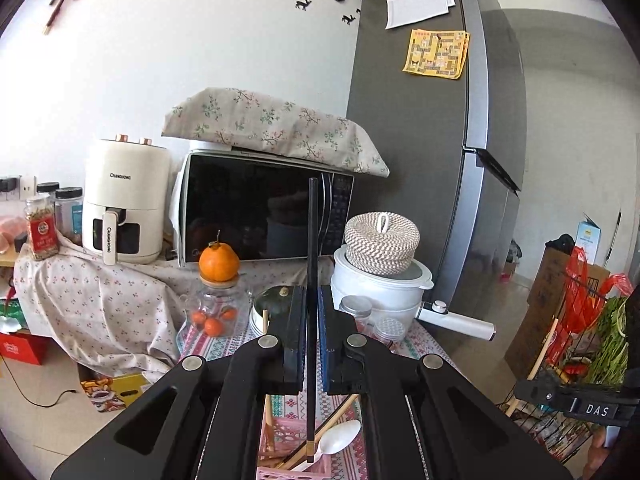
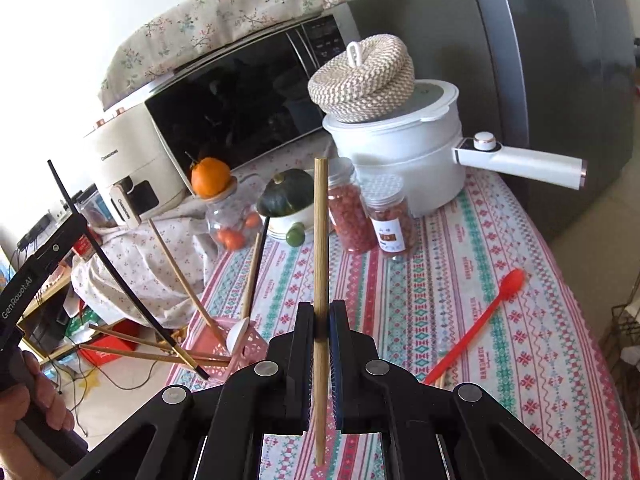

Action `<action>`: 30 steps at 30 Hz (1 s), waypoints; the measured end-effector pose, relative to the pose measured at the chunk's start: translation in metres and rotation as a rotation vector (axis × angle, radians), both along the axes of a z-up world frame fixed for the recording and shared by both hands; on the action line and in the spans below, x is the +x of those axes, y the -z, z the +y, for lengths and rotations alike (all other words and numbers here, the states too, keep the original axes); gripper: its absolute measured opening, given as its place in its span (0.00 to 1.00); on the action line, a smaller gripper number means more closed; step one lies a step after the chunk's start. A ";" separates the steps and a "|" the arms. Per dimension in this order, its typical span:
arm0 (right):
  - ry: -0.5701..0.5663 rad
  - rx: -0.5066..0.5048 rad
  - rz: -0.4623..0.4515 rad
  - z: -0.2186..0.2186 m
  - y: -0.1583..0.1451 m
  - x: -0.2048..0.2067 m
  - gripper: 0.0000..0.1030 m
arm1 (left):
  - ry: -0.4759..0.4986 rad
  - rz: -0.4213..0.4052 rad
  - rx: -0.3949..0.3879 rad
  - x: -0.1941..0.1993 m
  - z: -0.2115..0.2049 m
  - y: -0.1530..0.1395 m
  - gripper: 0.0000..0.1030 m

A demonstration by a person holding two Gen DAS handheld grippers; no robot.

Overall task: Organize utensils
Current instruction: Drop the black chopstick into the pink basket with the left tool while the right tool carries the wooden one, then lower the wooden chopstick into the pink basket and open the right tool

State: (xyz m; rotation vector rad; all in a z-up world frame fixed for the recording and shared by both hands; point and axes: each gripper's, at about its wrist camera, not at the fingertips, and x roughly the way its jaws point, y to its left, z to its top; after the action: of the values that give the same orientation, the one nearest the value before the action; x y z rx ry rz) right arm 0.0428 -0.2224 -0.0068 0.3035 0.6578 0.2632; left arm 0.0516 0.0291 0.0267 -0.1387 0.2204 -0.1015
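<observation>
Behind the table stands a white wall, with a tall gray fridge (image 1: pixel 436 128) at 2 o'clock in the left wrist view. A microwave (image 1: pixel 260 216) under a flowery cloth sits in the middle, and a white air fryer (image 1: pixel 124 208) sits at 9 o'clock from it. On the patterned tablecloth (image 2: pixel 460 300) are a white pot (image 2: pixel 400 152) with a woven lid on top, two jars of red things (image 2: pixel 376 216), and a glass jar with an orange (image 2: pixel 211 176) on its lid.

The left gripper (image 1: pixel 312 300) is pinched tight on a black chopstick (image 1: pixel 311 280). The stick stands almost straight up between the fingers. Its gold-banded end hangs down over a pink basket (image 1: pixel 288 444) at 6 o'clock. A white spoon (image 1: pixel 340 440) and some wooden chopsticks lie in that basket.

The right gripper (image 2: pixel 321 316) is pinched tight on a wooden chopstick (image 2: pixel 321 240), which also stands almost straight up. Its lower end is just above the tablecloth.

In the right wrist view, the pink basket is at 8 o'clock, near the table's edge, with sticks poking out of it. A red spoon (image 2: pixel 480 320) lies flat on the tablecloth at 4 o'clock, well apart from the basket.
</observation>
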 end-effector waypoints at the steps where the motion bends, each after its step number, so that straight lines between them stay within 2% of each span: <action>1: 0.002 0.001 -0.001 -0.001 0.000 0.000 0.05 | -0.003 0.003 0.005 0.002 -0.001 0.000 0.05; 16: 0.014 0.015 0.010 -0.005 0.004 0.002 0.05 | -0.060 0.050 0.059 0.041 -0.009 0.043 0.05; 23: 0.008 0.011 0.009 -0.001 0.005 0.003 0.05 | -0.049 0.258 0.048 0.060 -0.011 0.054 0.07; 25: 0.006 0.011 0.008 0.000 0.005 0.004 0.05 | -0.027 0.291 0.043 0.055 -0.013 0.053 0.14; 27: 0.007 0.015 0.008 -0.001 0.005 0.004 0.05 | -0.011 0.318 0.035 0.046 -0.014 0.053 0.47; 29: 0.010 0.020 0.006 -0.002 0.005 0.004 0.05 | 0.003 0.327 0.030 0.034 -0.015 0.052 0.63; 30: 0.010 0.022 0.007 -0.002 0.005 0.003 0.05 | 0.014 0.333 0.036 0.028 -0.015 0.051 0.66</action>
State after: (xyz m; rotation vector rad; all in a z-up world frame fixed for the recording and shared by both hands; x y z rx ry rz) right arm 0.0460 -0.2242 -0.0120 0.3292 0.6600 0.2600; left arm 0.0796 0.0145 -0.0244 -0.1179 0.5551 -0.0880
